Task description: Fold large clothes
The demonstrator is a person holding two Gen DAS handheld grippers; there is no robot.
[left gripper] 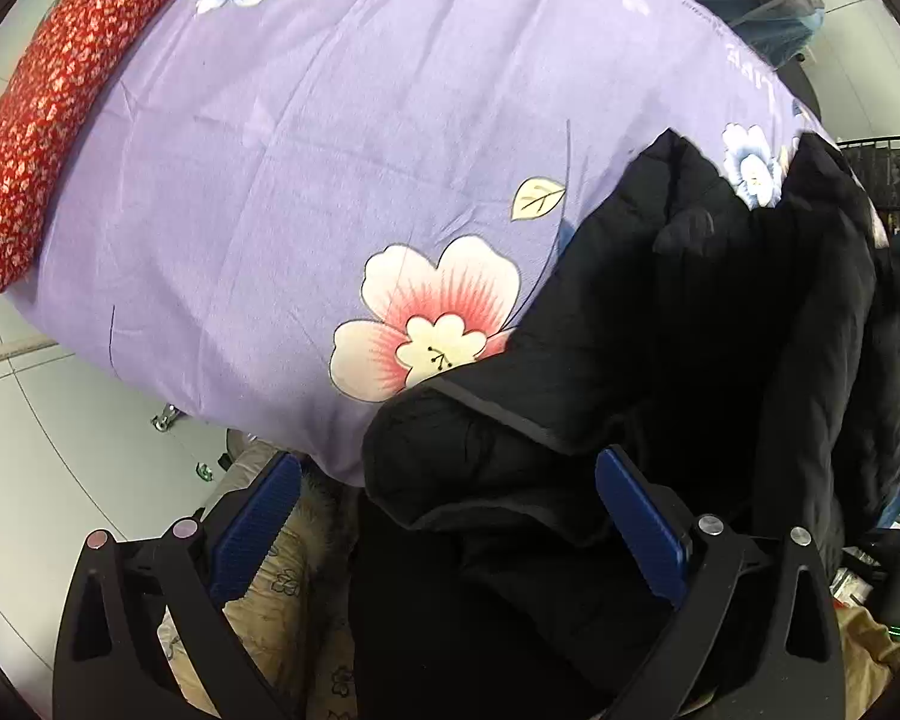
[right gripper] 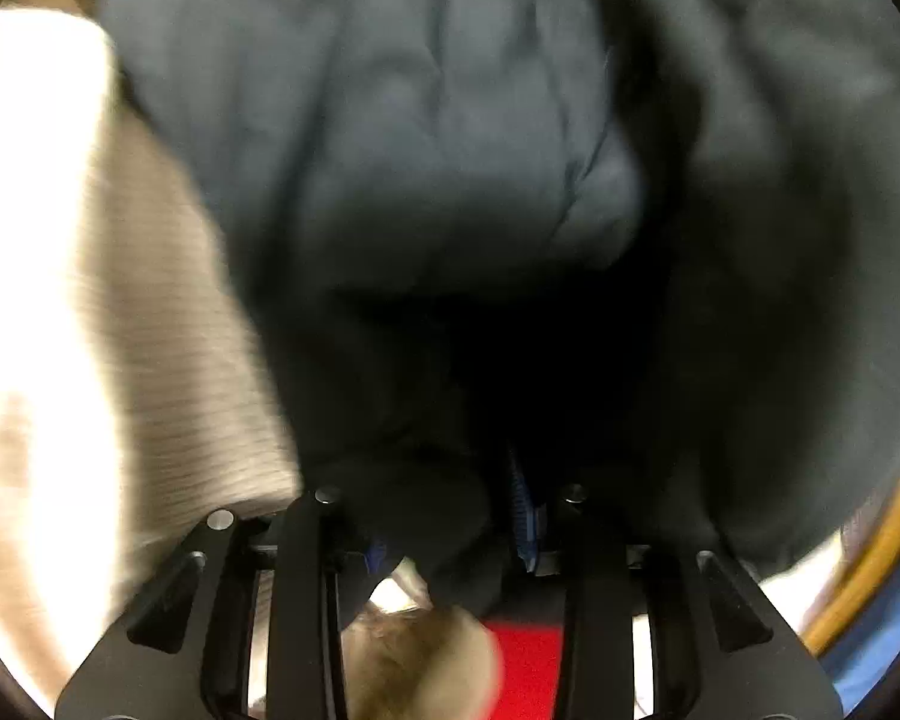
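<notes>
A black padded jacket [left gripper: 690,312] lies bunched on the right part of a purple flowered sheet [left gripper: 330,150]. In the left wrist view its rolled edge sits between the blue pads [left gripper: 258,528] of my left gripper [left gripper: 450,516], which stands wide open; the left-hand pad is clear of the fabric. The right wrist view is blurred. There the dark jacket [right gripper: 420,150] fills most of the frame, and a fold of it hangs between the half-spread pads of my right gripper [right gripper: 450,534]. The right-hand pad [right gripper: 522,510] shows a bare blue face.
A red patterned cloth [left gripper: 60,96] lies along the sheet's far left edge. Grey floor tiles [left gripper: 60,450] show at the left, and a beige flowered fabric [left gripper: 282,600] sits under my left gripper. A black wire rack [left gripper: 888,174] stands at the right. A beige knit [right gripper: 168,330] lies beside the jacket.
</notes>
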